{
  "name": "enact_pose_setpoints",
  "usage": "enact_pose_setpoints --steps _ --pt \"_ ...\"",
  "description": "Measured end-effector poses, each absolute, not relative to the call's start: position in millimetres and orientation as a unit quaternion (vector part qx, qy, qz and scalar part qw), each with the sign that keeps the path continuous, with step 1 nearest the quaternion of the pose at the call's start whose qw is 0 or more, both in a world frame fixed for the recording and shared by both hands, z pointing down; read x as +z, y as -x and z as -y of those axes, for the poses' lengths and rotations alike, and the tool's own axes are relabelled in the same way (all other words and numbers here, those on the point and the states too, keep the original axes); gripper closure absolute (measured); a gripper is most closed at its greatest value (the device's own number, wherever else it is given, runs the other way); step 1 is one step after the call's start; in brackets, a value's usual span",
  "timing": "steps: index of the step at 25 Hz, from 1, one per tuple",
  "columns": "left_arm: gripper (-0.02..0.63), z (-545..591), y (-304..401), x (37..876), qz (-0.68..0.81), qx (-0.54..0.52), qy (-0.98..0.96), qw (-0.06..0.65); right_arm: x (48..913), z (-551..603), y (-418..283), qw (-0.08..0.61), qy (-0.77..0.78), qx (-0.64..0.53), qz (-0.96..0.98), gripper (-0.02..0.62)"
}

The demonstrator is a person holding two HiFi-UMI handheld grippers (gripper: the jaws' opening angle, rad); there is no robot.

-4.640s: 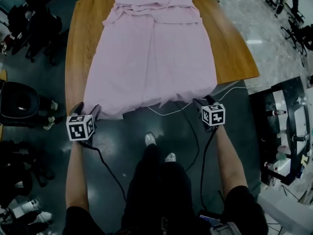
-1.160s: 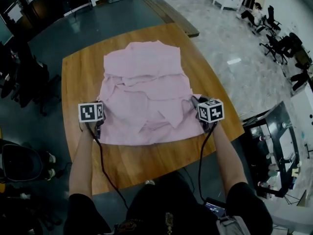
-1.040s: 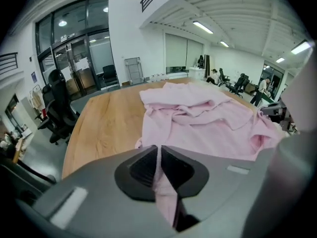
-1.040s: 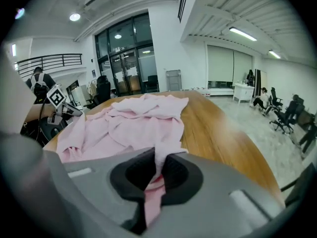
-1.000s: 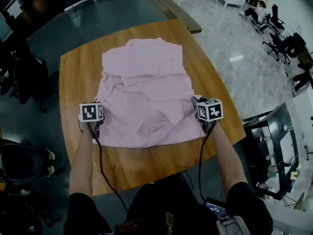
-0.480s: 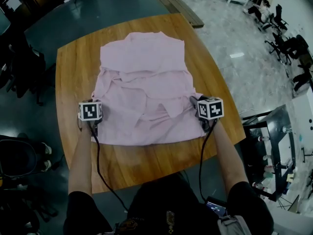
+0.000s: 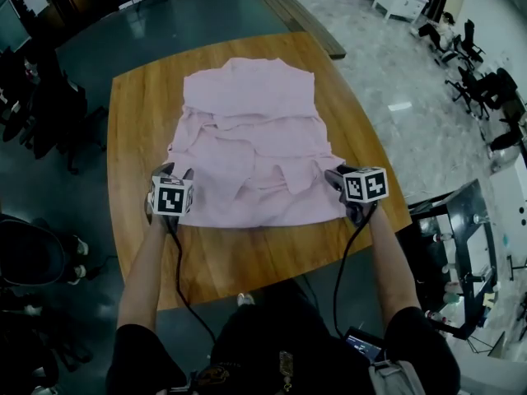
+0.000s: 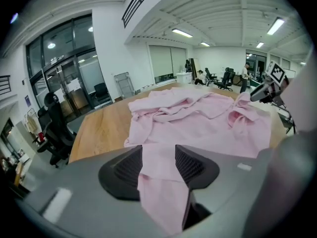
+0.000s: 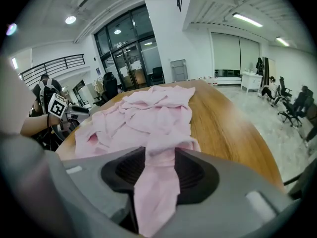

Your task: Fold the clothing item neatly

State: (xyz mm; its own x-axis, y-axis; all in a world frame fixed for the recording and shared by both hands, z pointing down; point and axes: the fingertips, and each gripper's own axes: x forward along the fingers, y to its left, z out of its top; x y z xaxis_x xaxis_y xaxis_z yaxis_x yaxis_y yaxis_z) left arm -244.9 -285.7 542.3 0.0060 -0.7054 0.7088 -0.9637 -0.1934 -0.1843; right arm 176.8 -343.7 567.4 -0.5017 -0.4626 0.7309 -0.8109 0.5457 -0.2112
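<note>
On the wooden table (image 7: 136,138), the pink garment (image 7: 251,151) lay folded over on itself. The left gripper (image 7: 174,174) at its near-left corner and the right gripper (image 7: 336,177) at its near-right corner had just been opening their jaws, with pink cloth lying loosely between each pair.

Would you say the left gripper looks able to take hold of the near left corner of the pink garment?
Probably yes: that corner of the garment lies between the jaws of the left gripper, which have just been opening; nothing blocks it.
</note>
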Motion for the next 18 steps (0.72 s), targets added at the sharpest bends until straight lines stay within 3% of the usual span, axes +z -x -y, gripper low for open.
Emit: enact_pose_setpoints --steps 7,13,18 --pt "0.387 259.8 146.0 543.3 0.510 0.370 -0.763 0.143 554.2 311.2 -186.7 0.315 -0.399 0.265 0.819 0.420" --pt "0.379 258.1 82.3 561.9 0.443 0.395 -0.794 0.133 556.7 287.8 -127.0 0.321 -0.336 0.238 0.853 0.431" --pt "0.381 276.0 73.0 588.3 0.434 0.440 -0.778 0.114 582.5 276.3 -77.9 0.360 -0.265 0.240 0.862 0.443"
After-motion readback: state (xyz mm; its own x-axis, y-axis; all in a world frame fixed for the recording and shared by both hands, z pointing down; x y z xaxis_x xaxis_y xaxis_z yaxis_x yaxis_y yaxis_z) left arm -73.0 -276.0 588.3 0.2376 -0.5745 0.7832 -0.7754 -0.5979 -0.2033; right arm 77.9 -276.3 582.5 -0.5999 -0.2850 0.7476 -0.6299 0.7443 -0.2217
